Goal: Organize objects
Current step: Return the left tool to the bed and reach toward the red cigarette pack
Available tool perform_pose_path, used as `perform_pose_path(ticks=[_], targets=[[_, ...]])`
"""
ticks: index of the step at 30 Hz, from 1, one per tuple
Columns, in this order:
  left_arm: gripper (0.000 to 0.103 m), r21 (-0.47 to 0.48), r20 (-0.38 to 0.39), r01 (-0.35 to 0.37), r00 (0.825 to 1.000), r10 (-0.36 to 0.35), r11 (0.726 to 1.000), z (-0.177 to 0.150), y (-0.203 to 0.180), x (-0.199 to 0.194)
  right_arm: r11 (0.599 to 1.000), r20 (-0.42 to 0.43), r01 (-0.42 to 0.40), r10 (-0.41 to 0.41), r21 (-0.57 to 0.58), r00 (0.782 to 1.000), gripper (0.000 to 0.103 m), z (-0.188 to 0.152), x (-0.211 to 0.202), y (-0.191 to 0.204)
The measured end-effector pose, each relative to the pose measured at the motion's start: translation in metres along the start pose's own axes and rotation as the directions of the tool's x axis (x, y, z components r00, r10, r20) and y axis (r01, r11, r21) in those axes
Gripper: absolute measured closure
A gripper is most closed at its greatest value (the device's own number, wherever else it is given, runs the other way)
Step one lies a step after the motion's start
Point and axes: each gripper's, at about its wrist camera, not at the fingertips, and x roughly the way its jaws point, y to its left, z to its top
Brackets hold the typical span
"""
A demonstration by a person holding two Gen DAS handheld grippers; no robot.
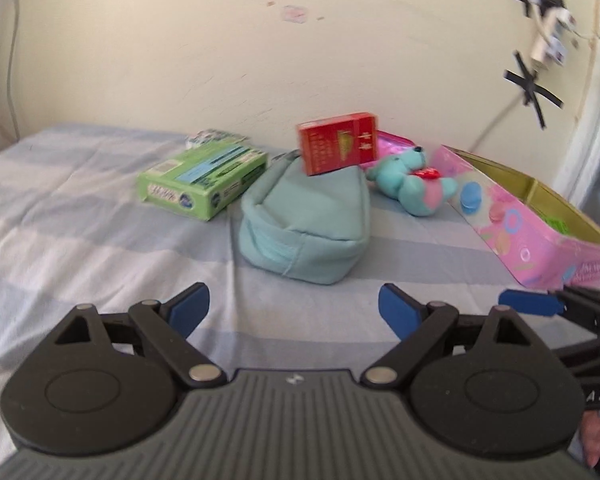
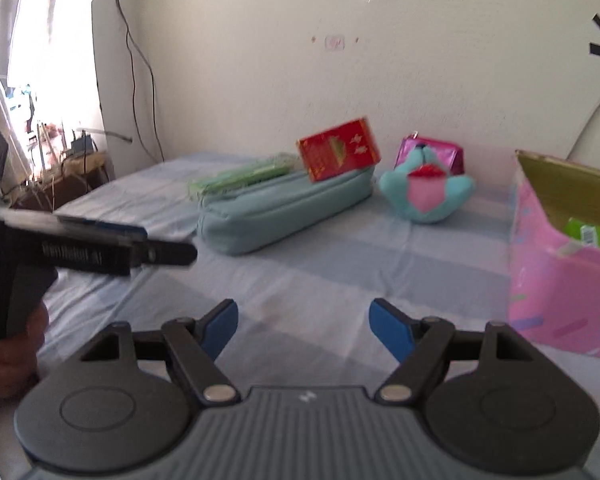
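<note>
A teal pouch lies on the striped bed sheet with a red box leaning on its far end. A green box lies left of it, a teal plush bear right of it. An open pink box stands at the right. My left gripper is open and empty, short of the pouch. My right gripper is open and empty over the sheet, with the pouch, red box, bear and pink box ahead.
A magenta packet lies behind the bear by the wall. A green item sits inside the pink box. The left gripper shows at the left of the right wrist view. Cables hang on the wall; cluttered furniture stands beyond the bed's left.
</note>
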Motion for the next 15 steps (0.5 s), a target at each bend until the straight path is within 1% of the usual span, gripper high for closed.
perform_pose_path(ticks=[3,6,9,13,14,15], targets=[[0.010,-0.069,-0.023,-0.017,1.000,0.015,0.998,-0.001,0.009,0.003,0.999,-0.024,-0.004,0.005,0.034,1.000,0.026,0.001,0.003,-0.004],[0.010,-0.152,-0.028,-0.008,1.000,0.004,0.988,-0.002,0.023,0.003,0.997,-0.060,-0.012,0.016,0.071,0.998,0.026,0.005,0.011,-0.009],[0.010,-0.215,-0.016,0.016,1.000,-0.020,0.976,-0.002,0.034,0.001,0.995,-0.056,-0.027,0.033,0.101,0.998,0.026,0.012,0.018,-0.009],[0.010,-0.249,0.014,0.026,1.000,-0.023,0.968,-0.002,0.040,-0.003,0.993,-0.039,-0.051,0.055,0.103,0.998,0.025,0.031,0.034,0.002],[0.010,-0.256,0.030,0.028,0.999,-0.021,0.966,-0.002,0.041,-0.006,0.994,-0.036,-0.056,0.060,0.096,0.998,0.022,0.035,0.039,0.007],[0.010,-0.262,0.046,0.030,0.999,-0.018,0.965,-0.002,0.043,-0.009,0.994,-0.030,-0.062,0.065,0.089,0.997,0.015,0.040,0.044,0.012]])
